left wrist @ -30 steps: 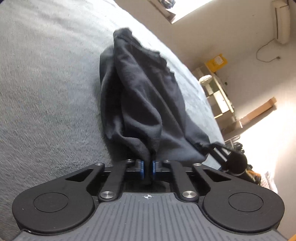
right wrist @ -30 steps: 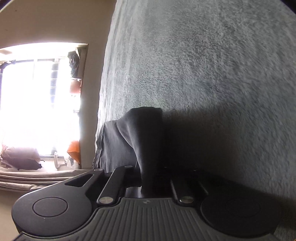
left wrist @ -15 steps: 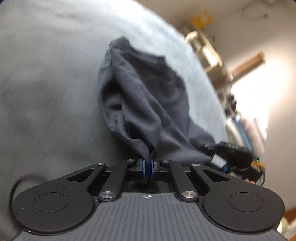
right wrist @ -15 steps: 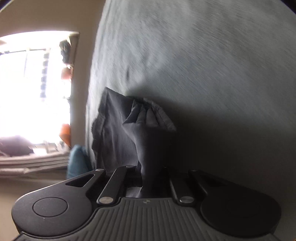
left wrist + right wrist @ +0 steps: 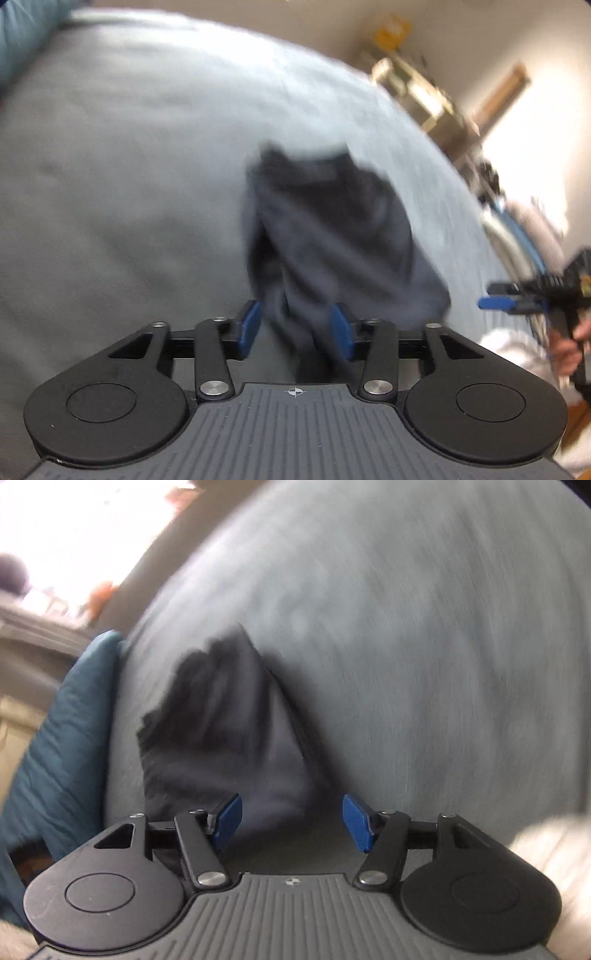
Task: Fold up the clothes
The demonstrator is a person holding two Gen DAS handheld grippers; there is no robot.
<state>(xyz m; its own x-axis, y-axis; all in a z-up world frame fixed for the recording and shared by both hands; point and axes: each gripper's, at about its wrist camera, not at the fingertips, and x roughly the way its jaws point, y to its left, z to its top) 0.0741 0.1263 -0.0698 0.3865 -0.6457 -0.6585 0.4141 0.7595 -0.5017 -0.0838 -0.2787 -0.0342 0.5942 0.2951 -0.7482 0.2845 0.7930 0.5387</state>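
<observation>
Left wrist: open grey bed (image 5: 110, 184) all round | dark garment (image 5: 332, 229) bunched ahead, its near end between wide-spread left gripper (image 5: 294, 330) pads | Right wrist: right gripper (image 5: 291, 821) wide, garment (image 5: 221, 731) ahead-left, teal pillow (image 5: 55, 757) at bed's (image 5: 443, 646) left edge.

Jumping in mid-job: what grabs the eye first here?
The dark garment heaped mid-frame on the grey fleece blanket, blurred by motion. Both the left gripper and right gripper show blue jaws spread wide, cloth lying loose between them. A teal cushion sits at the left.
</observation>
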